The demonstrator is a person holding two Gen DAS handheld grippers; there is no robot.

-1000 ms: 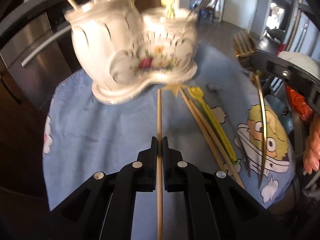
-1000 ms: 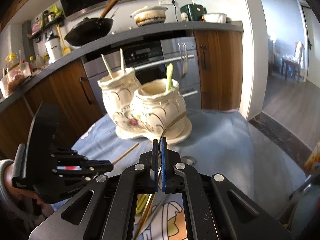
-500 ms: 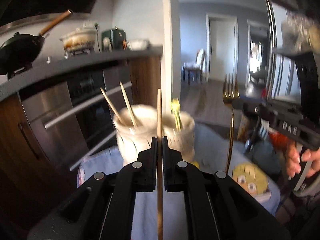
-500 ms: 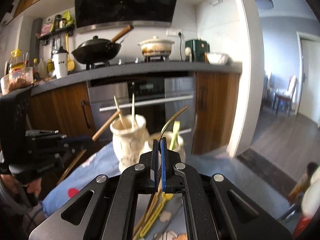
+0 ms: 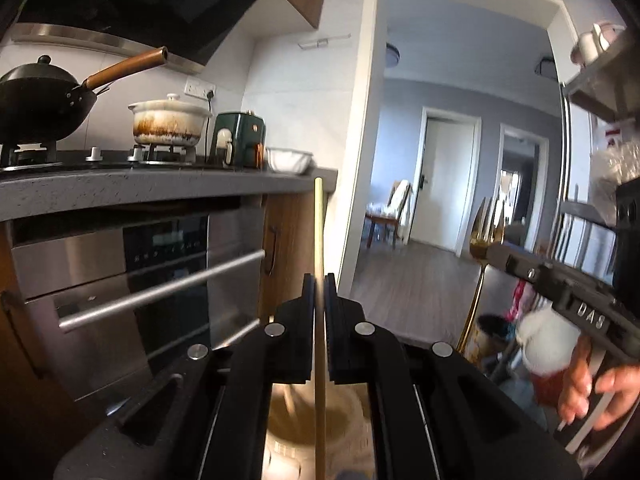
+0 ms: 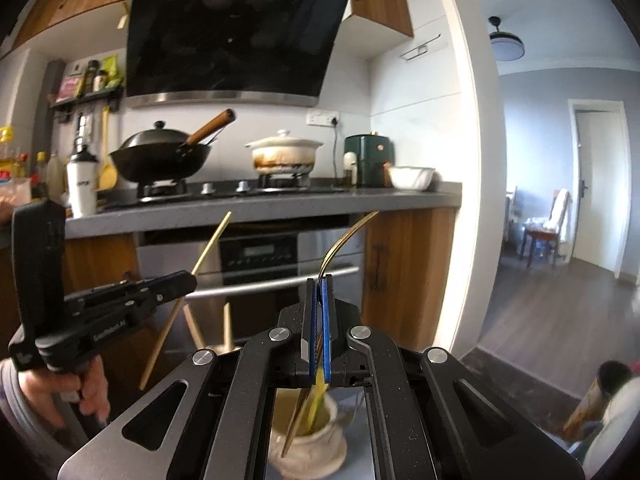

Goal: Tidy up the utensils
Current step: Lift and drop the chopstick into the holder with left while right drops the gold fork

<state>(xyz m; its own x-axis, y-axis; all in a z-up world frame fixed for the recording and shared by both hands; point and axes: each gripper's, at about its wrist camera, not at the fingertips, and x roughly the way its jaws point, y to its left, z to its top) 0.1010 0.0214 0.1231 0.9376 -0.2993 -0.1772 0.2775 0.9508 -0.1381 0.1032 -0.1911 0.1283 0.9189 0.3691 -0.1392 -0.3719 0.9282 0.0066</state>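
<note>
My left gripper (image 5: 319,280) is shut on a wooden chopstick (image 5: 319,224) held upright, its lower end over the mouth of a cream ceramic holder (image 5: 304,436) below. My right gripper (image 6: 319,282) is shut on a gold fork (image 6: 344,236) held upright, handle end pointing down into the second cream jar (image 6: 320,436), which holds a yellow-green utensil (image 6: 318,400). The left gripper (image 6: 188,282) with its chopstick (image 6: 208,244) shows at the left of the right wrist view. The right gripper (image 5: 500,252) and fork (image 5: 482,232) show at the right of the left wrist view.
A kitchen counter (image 6: 280,208) with a wok (image 6: 160,156), a casserole pot (image 6: 286,154) and a green appliance (image 6: 368,156) stands behind, above a steel oven (image 6: 260,264). Two chopsticks (image 6: 228,328) stand in the far jar. A doorway (image 5: 452,184) opens to the right.
Both grippers have lifted and tilted upward with their utensils. The table and holder have dropped out of the middle of both views; the holder now lies under the grippers.
</note>
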